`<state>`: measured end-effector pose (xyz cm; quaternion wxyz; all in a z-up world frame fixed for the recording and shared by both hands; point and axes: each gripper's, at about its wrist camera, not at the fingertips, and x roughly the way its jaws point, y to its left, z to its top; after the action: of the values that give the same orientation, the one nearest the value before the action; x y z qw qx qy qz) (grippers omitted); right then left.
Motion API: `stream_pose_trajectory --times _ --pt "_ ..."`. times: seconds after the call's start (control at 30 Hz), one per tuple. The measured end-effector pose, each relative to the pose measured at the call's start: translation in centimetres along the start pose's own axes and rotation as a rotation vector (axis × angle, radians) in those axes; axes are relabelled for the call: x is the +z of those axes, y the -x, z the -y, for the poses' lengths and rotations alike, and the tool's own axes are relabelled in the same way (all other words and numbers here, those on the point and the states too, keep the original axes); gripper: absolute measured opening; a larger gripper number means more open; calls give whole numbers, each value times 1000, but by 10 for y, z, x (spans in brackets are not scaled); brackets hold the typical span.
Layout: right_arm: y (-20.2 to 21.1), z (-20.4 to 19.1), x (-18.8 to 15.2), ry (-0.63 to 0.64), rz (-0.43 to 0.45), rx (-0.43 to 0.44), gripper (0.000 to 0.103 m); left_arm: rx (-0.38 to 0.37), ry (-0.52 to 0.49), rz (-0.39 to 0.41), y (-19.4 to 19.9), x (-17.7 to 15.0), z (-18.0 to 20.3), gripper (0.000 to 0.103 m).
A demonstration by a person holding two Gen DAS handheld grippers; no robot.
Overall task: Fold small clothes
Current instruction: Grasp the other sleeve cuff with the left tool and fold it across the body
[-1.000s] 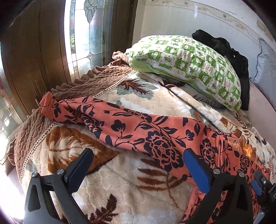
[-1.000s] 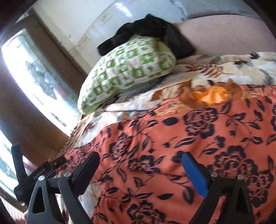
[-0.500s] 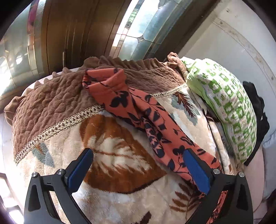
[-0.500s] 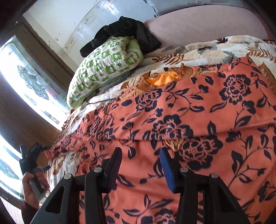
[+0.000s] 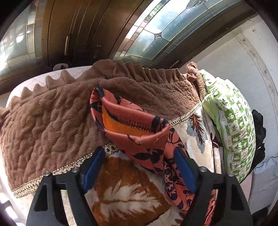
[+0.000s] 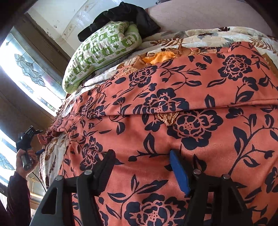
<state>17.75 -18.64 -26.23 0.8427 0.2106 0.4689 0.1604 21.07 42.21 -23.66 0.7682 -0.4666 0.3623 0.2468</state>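
An orange garment with dark blue flowers (image 6: pixel 182 104) lies spread on the bed. Its sleeve (image 5: pixel 139 128) stretches toward the bed's edge, the cuff open and showing an orange lining. My left gripper (image 5: pixel 140 166) is open, its blue pads on either side of the sleeve just behind the cuff. My right gripper (image 6: pixel 140 166) is open, tips pressing on the garment's body below a fold line. The left gripper also shows in the right wrist view (image 6: pixel 28 137), held in a hand at the far left.
A floral blanket (image 5: pixel 130 196) with a brown quilted border (image 5: pixel 52 125) covers the bed. A green-and-white pillow (image 5: pixel 232 132) and a black cloth (image 6: pixel 125 15) lie at the head. A wooden door and stained-glass window (image 5: pixel 156 34) stand behind the bed.
My left gripper moved along the sleeve to its cuff and its jaws narrowed around it. My right gripper narrowed, then widened somewhat, and lowered onto the garment's body.
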Motion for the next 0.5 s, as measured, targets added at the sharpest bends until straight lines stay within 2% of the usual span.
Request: stream_pose_trajectory --times 0.1,0.13,0.17,0.2,0.27,0.33,0.43,0.5 --pt "1 7 2 -49 -7 36 68 10 30 -16 -9 5 0 62" --pt "1 9 3 -63 -9 45 68 14 31 -8 -8 7 1 58" --pt "1 10 4 -73 -10 51 68 9 25 -2 -7 9 4 31" --pt "1 10 4 -80 -11 56 68 7 16 -14 -7 12 6 15" --pt "1 12 5 -91 -13 63 68 16 9 -24 -2 15 8 13" --pt "1 13 6 -101 -14 70 68 -3 -34 6 11 16 19 11" --pt "2 15 7 -123 -20 87 68 -42 -158 50 39 15 59 10" --pt "4 19 8 -152 -22 106 68 -83 -265 58 62 6 99 10"
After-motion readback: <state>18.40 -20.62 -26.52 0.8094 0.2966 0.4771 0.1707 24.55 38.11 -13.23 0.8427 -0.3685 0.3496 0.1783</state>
